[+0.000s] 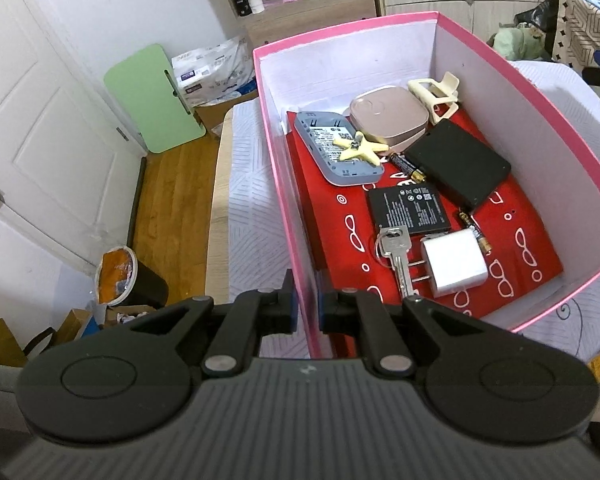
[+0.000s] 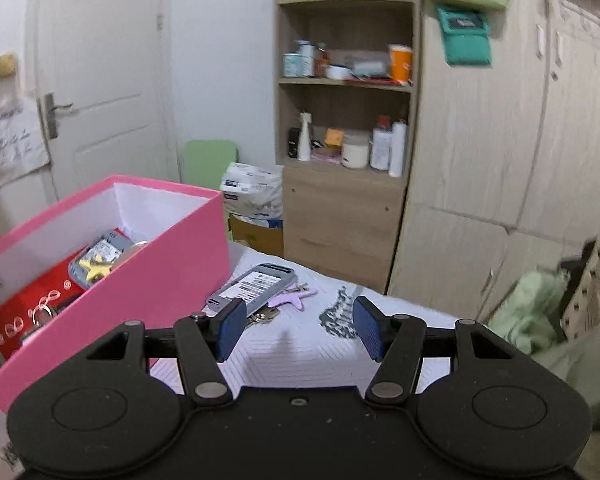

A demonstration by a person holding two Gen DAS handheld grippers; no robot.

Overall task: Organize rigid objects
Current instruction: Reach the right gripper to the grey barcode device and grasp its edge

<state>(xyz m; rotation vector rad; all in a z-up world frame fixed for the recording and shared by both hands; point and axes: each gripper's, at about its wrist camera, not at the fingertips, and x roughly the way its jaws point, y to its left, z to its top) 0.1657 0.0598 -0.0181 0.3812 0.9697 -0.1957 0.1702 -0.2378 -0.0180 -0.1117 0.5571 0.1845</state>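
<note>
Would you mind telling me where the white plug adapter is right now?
In the left wrist view, the white plug adapter lies inside the pink box, near its front wall, right beside the key.

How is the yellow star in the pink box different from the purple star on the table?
The pale yellow star-shaped clip lies inside the pink cardboard box, resting on top of a grey device; the pale purple star-shaped clip lies outside the box on the white patterned tablecloth, partly tucked under another grey device. The yellow star shows whole; part of the purple star is hidden. Both are flat, star-shaped and lie on their sides.
</note>
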